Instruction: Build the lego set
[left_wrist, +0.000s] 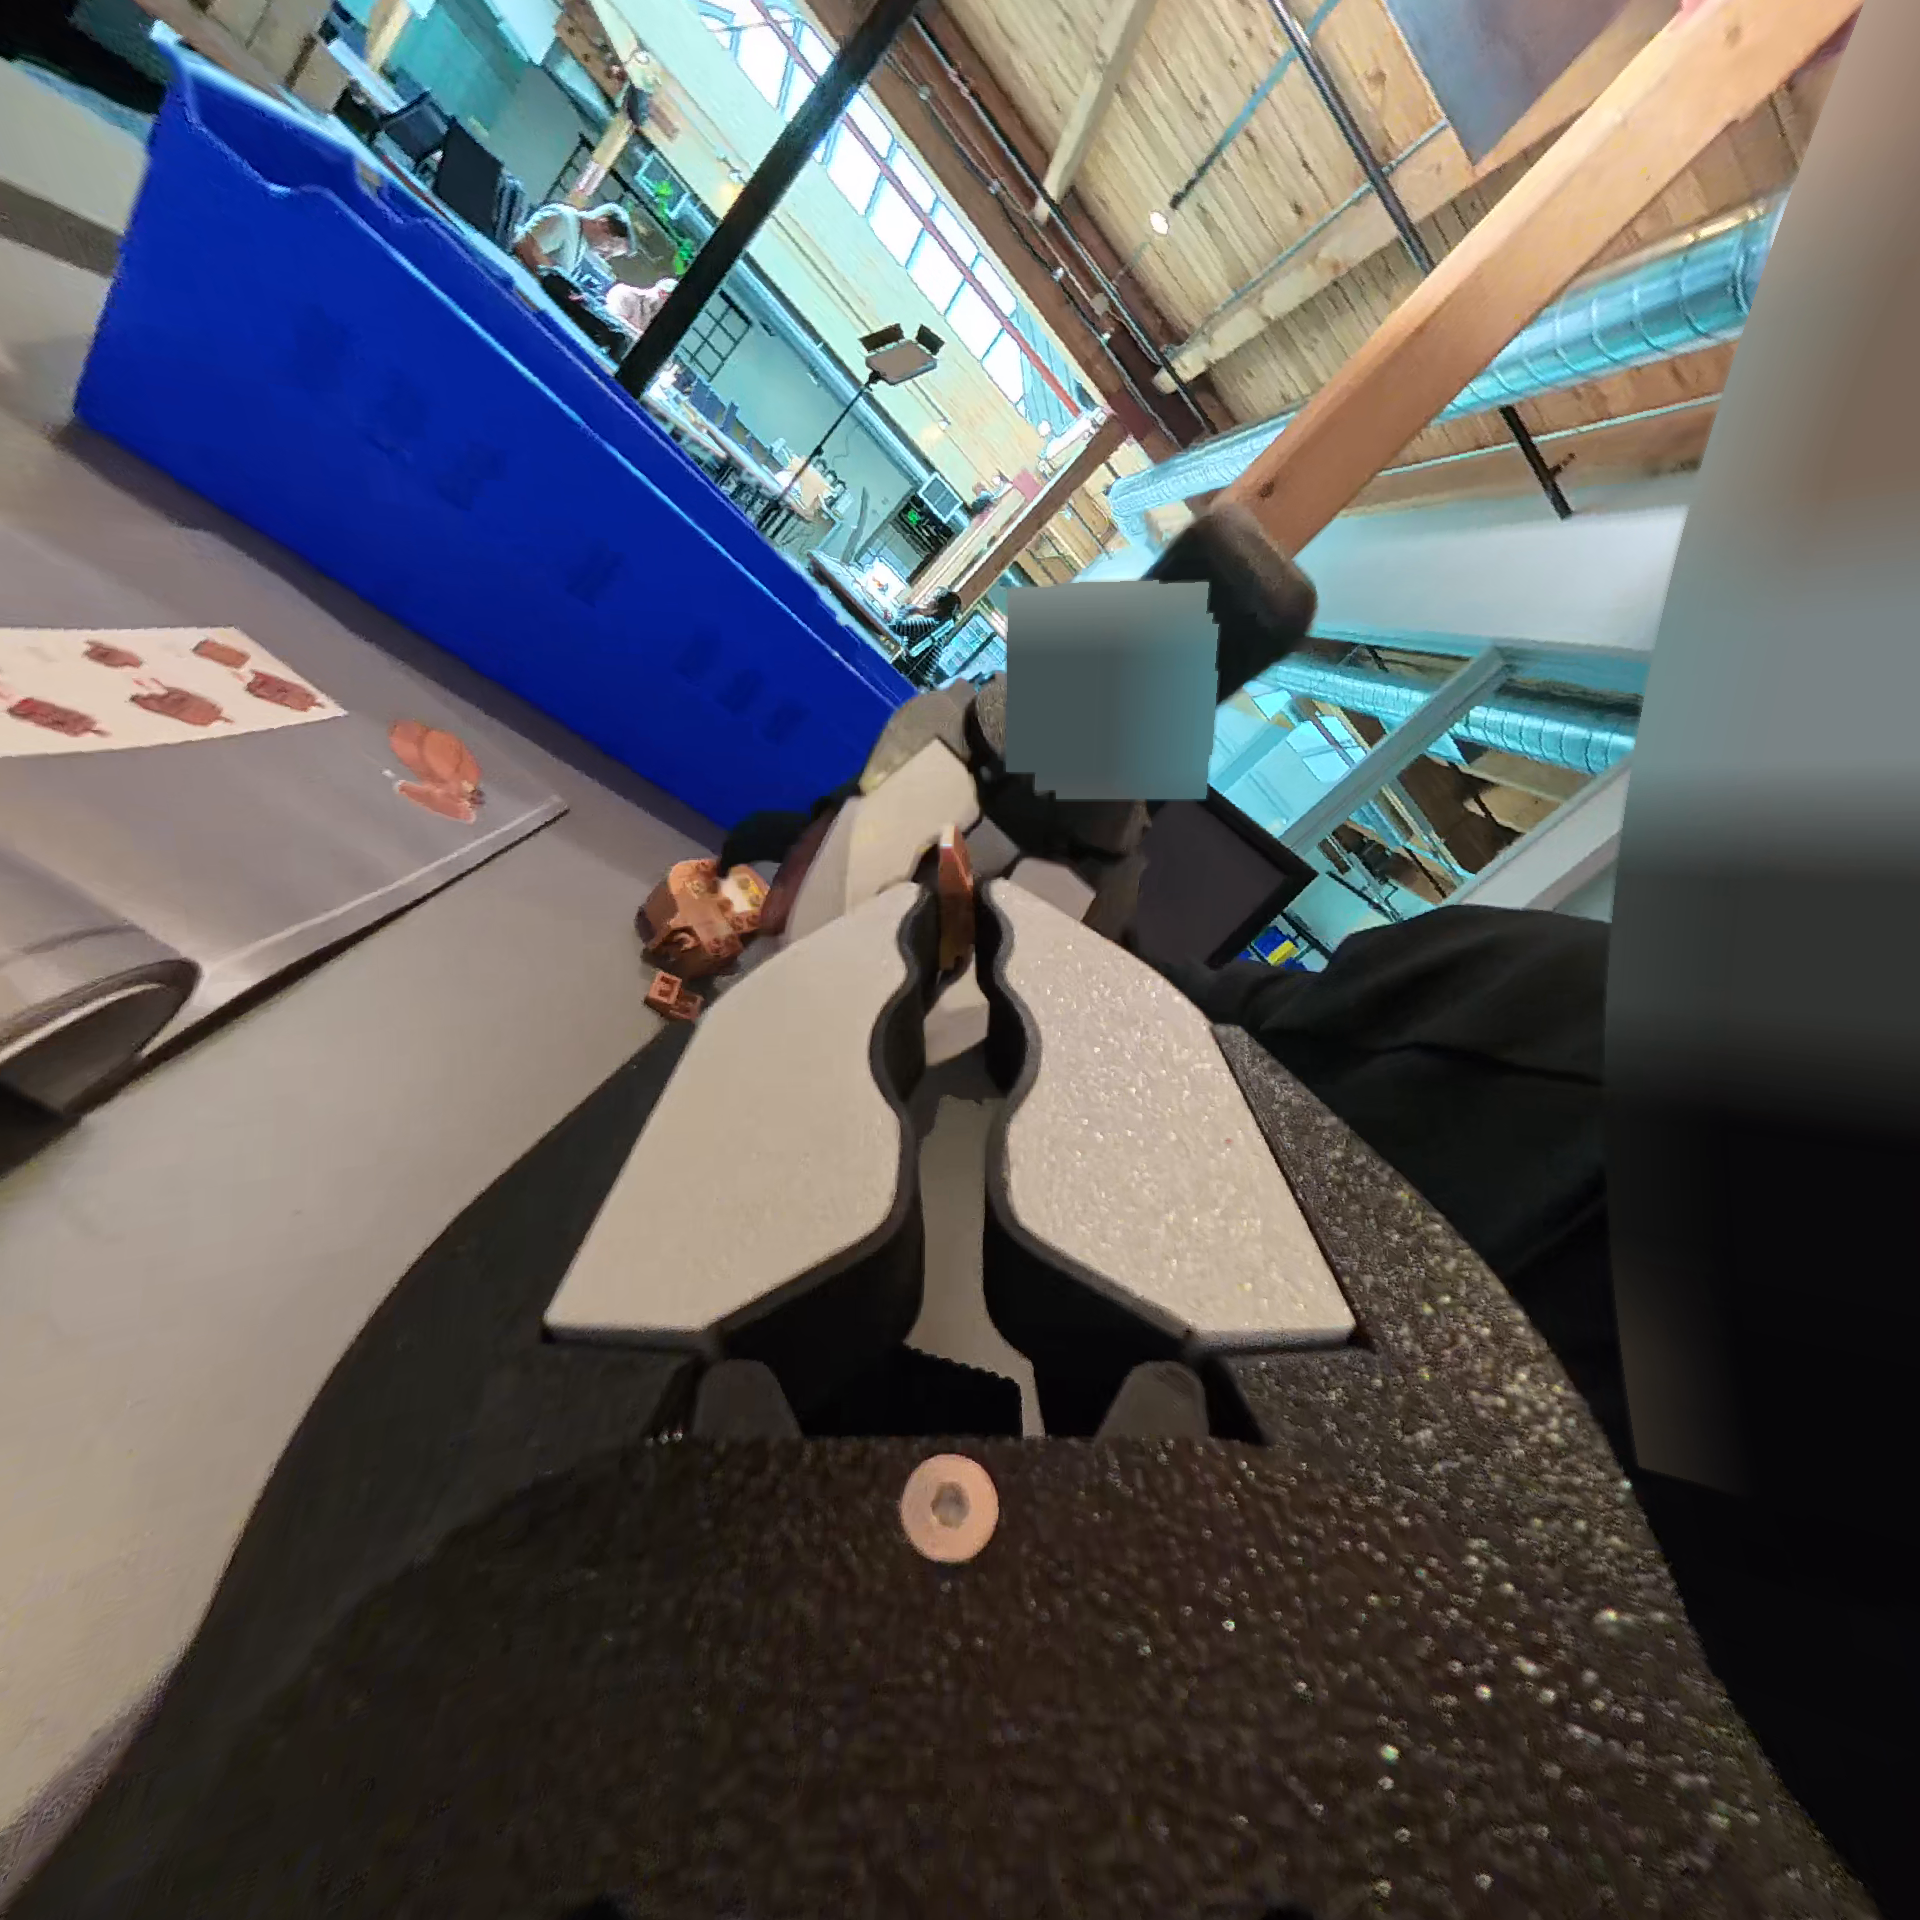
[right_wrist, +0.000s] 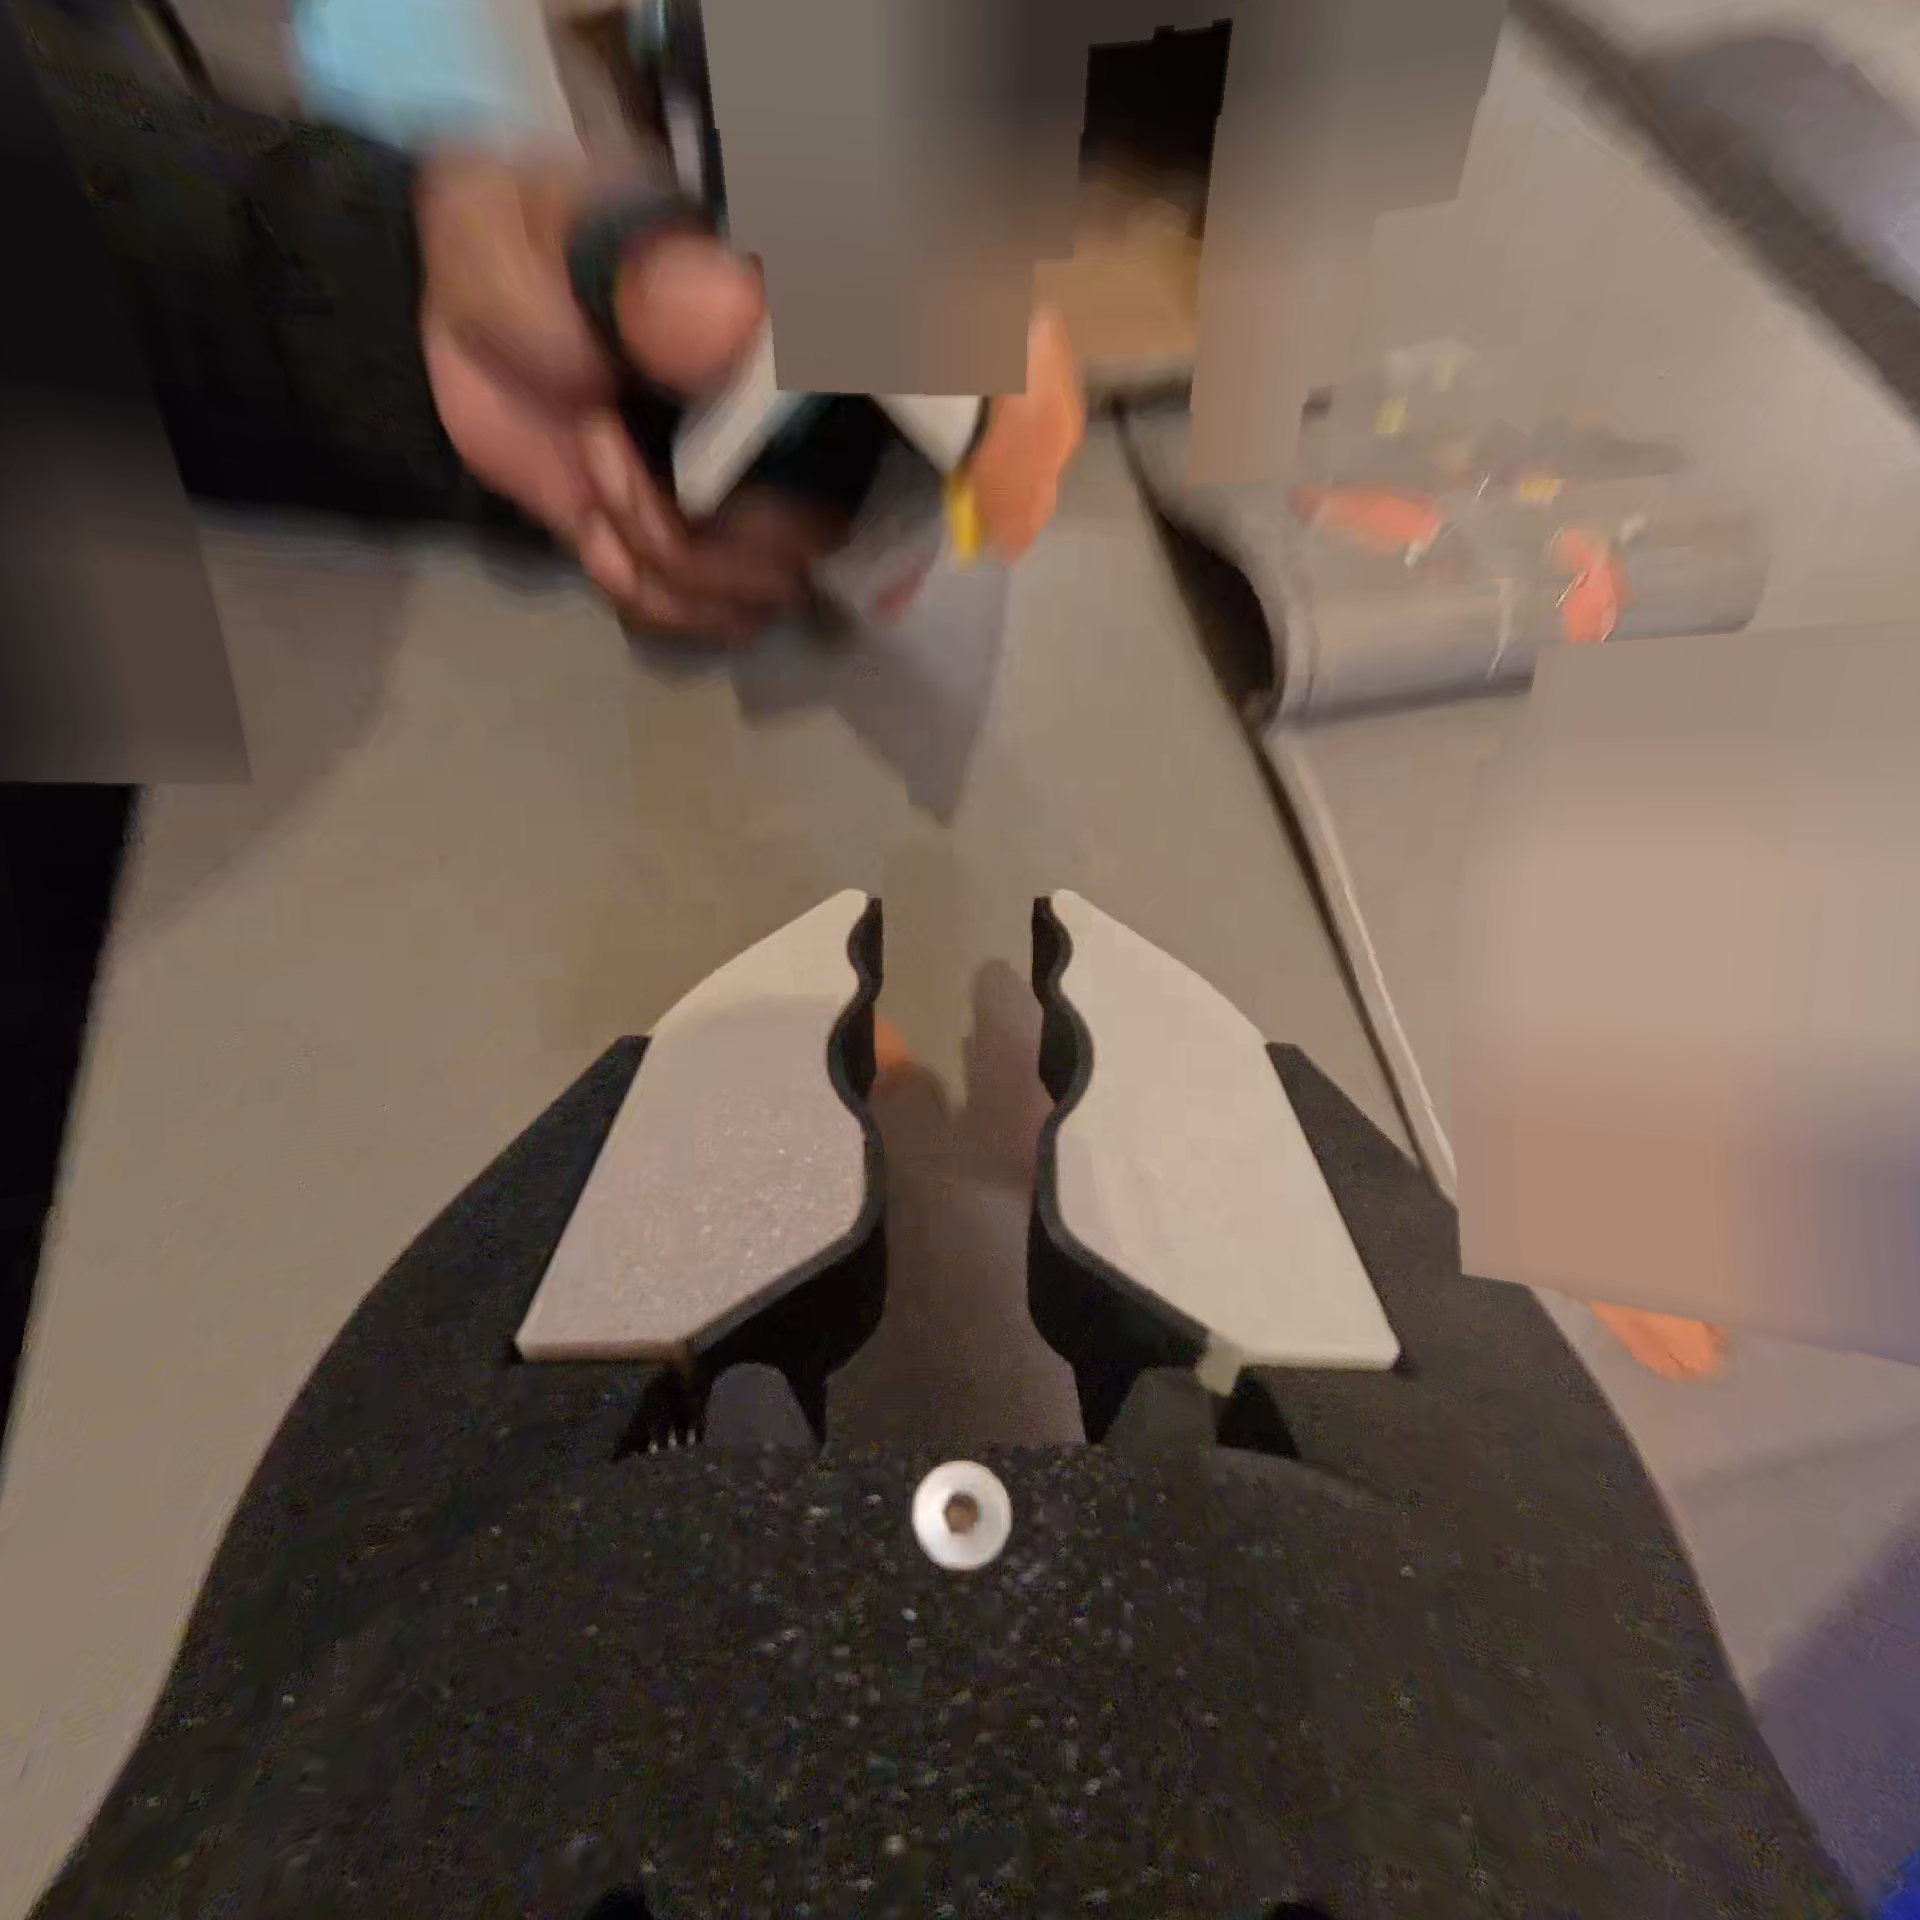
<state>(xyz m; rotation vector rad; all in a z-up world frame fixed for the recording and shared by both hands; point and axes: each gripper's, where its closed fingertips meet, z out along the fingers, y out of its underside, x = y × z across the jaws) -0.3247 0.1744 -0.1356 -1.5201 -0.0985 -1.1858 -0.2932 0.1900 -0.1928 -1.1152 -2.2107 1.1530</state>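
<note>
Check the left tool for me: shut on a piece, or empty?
Shut on a piece. In the left wrist view the left tool pinches a small brown lego piece between its tips, lifted off the grey table.

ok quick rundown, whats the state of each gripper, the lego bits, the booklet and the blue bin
left gripper: shut on a thin brown lego piece, held off the table
right gripper: open, nothing between its fingers
brown lego build: partly assembled, lying on the grey table
small loose brown brick: on the table beside the build
instruction booklet: lying open
blue bin: standing on the table, contents hidden
</note>
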